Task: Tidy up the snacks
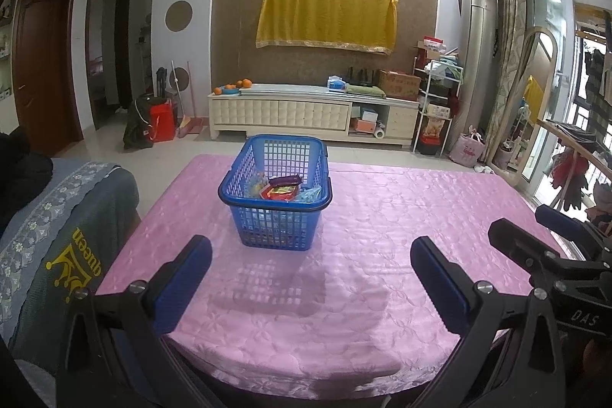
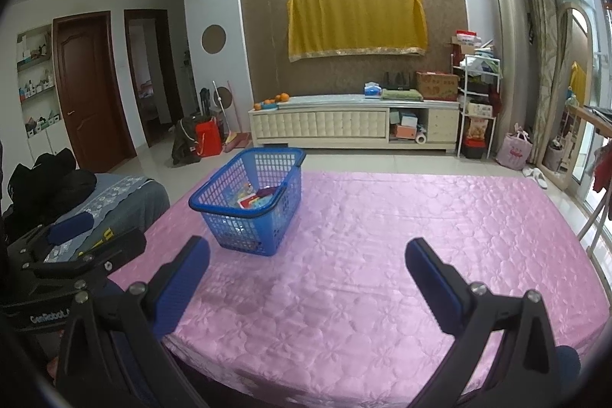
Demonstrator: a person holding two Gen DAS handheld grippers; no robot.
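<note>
While upright, blue basket (image 1: 275, 194) holds snacks (image 1: 281, 188).

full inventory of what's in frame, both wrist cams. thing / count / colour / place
basket: 1, blue plastic, on the table, left of centre
snack packets: several, red and mixed colours, inside the basket; exact count unclear
tablecloth: 1, pink quilted, covering the table
yellow cloth: 1, hanging on the far wall
TV cabinet: 1, cream, under the yellow cloth
oranges: a few, left end of the TV cabinet
cardboard box: 1, brown, right end of the TV cabinet
red bag: 1, on the floor left of the TV cabinet
left gripper: 1, black with blue pads, open, empty
right gripper: 1, same colours, open, empty
</note>
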